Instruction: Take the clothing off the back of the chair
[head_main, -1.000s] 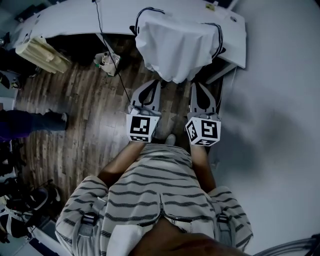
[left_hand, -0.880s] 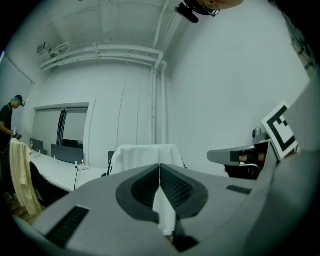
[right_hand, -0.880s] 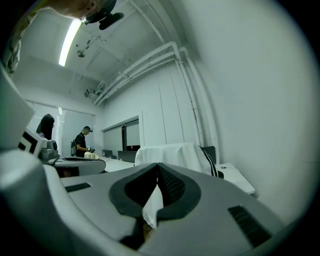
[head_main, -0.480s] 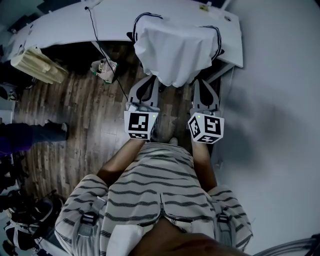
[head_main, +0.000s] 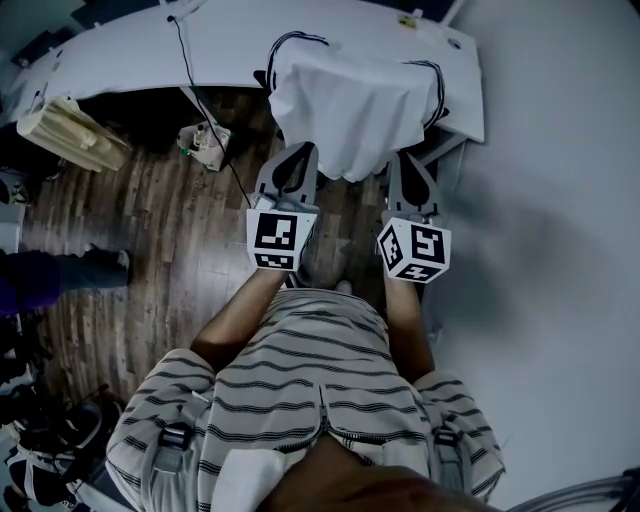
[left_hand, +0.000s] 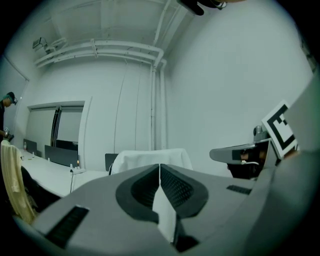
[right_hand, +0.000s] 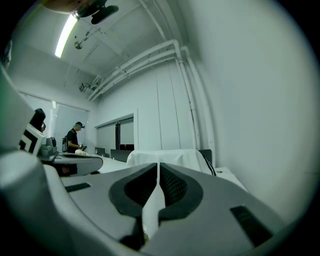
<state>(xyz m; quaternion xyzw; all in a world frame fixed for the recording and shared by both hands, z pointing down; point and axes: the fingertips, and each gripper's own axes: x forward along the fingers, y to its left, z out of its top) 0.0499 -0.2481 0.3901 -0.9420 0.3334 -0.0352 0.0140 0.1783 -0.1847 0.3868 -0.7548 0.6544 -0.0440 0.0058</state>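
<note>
A white garment (head_main: 350, 100) hangs over the back of a black chair (head_main: 438, 88) that stands against a white desk. In the head view both grippers are held side by side just short of it. My left gripper (head_main: 298, 155) sits by the cloth's lower left edge and my right gripper (head_main: 406, 162) by its lower right edge. Both are shut with nothing between the jaws. The left gripper view shows its closed tips (left_hand: 159, 166) pointing level at the draped garment (left_hand: 150, 159). In the right gripper view the closed tips (right_hand: 158, 166) point at the garment (right_hand: 167, 156) too.
A long white desk (head_main: 150, 50) runs behind the chair, and a black cable (head_main: 205, 105) drops from it to a small box (head_main: 200, 140) on the wooden floor. Yellowish cloth (head_main: 65, 128) lies at the left. A white wall (head_main: 560, 200) is close on the right. A person (right_hand: 74, 136) stands far off.
Both grippers have moved forward toward the chair, and their tips are now beside the garment's lower edge. Their jaws stay shut.
</note>
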